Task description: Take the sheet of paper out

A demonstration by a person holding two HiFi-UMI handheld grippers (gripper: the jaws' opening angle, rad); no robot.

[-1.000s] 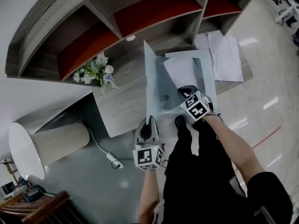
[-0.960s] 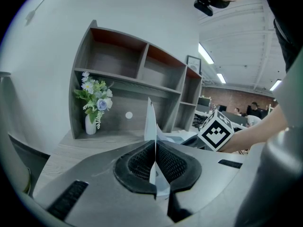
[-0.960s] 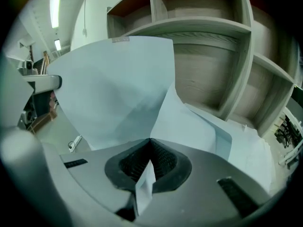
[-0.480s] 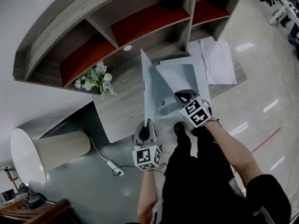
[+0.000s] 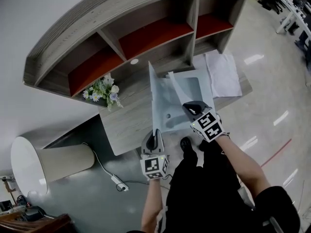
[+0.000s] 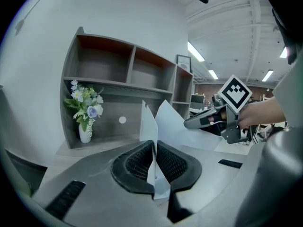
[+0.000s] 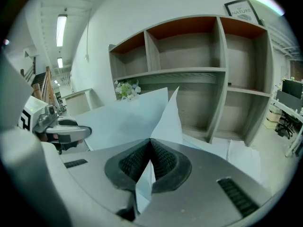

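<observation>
A pale translucent folder [image 5: 164,114] lies open on the wooden desk [image 5: 124,113]. Its upper flap [image 5: 152,93] stands upright, and my left gripper [image 5: 155,138] is shut on that flap's near edge; in the left gripper view the flap [image 6: 147,123] runs up from between the pads. My right gripper [image 5: 190,107] is shut on a white sheet of paper [image 5: 176,87], which it holds lifted and curled above the folder's lower leaf. In the right gripper view the sheet [image 7: 170,119] rises from the jaws, with the left gripper [image 7: 83,132] off to the left.
A grey shelf unit [image 5: 146,28] with red-backed compartments stands behind the desk. A vase of flowers [image 5: 102,89] sits at the desk's left. Loose white sheets [image 5: 221,72] lie at the desk's right end. A round pale cylinder [image 5: 43,159] and a cable adapter [image 5: 119,183] are on the floor.
My right gripper has risen with the sheet, which now stands higher and more curled above the folder. The left gripper still holds the flap in about the same place.
</observation>
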